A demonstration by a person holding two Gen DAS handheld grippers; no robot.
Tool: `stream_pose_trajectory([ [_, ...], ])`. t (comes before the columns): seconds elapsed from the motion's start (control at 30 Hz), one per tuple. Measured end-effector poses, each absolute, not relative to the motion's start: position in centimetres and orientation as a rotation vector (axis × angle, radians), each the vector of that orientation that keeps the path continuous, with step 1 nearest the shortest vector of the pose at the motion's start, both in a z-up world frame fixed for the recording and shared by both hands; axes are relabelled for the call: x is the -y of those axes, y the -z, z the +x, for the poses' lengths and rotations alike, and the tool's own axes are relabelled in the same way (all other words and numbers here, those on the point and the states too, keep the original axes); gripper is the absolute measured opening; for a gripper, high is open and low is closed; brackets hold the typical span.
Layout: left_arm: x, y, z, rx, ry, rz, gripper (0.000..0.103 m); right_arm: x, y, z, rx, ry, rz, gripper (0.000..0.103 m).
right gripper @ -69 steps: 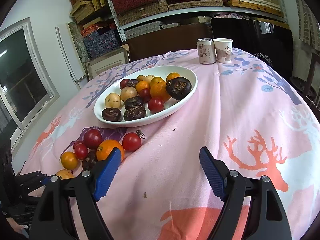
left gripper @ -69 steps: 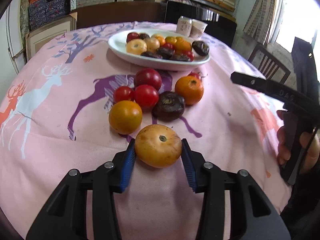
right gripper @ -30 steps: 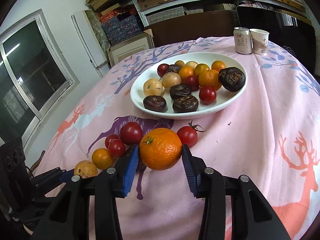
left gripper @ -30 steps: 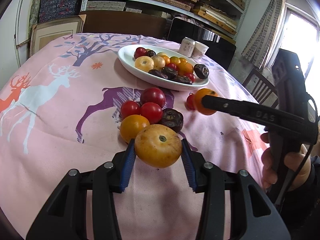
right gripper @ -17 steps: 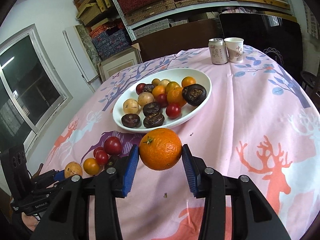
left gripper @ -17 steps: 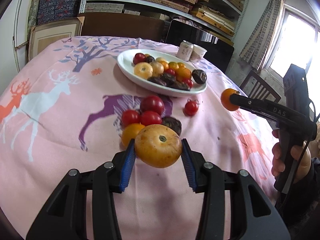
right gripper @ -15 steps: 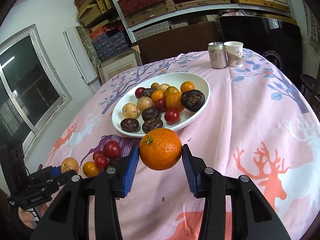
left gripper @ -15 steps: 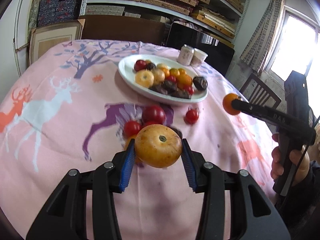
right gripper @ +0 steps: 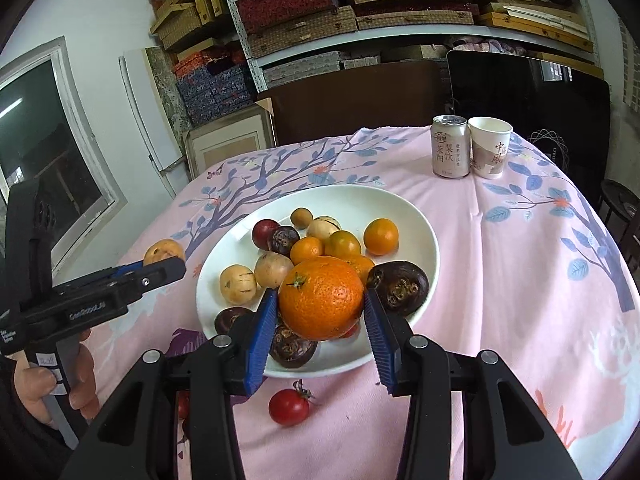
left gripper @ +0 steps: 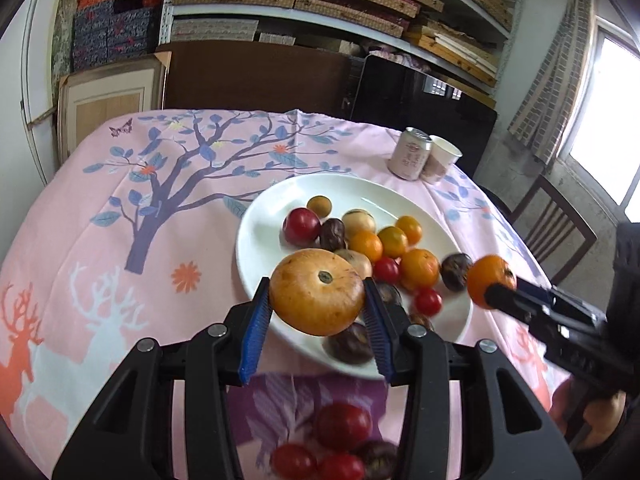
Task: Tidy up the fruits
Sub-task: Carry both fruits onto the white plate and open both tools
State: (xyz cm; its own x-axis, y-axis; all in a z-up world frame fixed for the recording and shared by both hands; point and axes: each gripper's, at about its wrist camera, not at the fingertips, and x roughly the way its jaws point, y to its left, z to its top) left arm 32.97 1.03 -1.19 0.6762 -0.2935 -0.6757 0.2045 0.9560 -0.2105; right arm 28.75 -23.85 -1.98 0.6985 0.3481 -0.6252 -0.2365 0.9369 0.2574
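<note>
Left wrist view: the left hand-held gripper [left gripper: 316, 312] pinches a yellow-orange tomato [left gripper: 316, 291] between its blue pads, raised over the near rim of the white plate [left gripper: 272, 208] of mixed fruit. Loose red tomatoes [left gripper: 342, 426] lie on the pink worktop [left gripper: 120, 200] below. Farther right, the right hand-held gripper [right gripper: 320, 322] grips an orange [right gripper: 321, 298] above the same plate. One cherry tomato [right gripper: 289, 406] sits just outside the rim. A can [right gripper: 450, 146] and paper cup [right gripper: 489, 146] stand beyond.

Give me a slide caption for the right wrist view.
Right gripper holds an orange above the white plate of mixed fruit; one tomato remains on the tablecloth.
</note>
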Motion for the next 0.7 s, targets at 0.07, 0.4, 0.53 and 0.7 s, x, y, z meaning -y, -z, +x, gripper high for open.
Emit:
stream_pose_trajectory([
  [0.07,-0.9,2.0,34.8,-0.794,0.279,-0.148,0.053,23.0,2.6,29.7,-0.730,-0.322,0.124,0.046],
  [0.4,-1.3,1.7,32.4,-0.778,0.318,-0.147,0.074,24.5,2.9,27.4,-0.676,-0.294,0.174,0.073],
  [0.53,-1.2,1.6,26.8,-0.742,0.323,-0.025,0.087,25.7,3.7,25.0,-0.686,-0.298,0.222,0.078],
  [0.7,-1.4,3.0,21.5,-0.760,0.339,0.060,0.088,26.4,4.0,22.9,-0.674,-0.277,0.221,0.084],
])
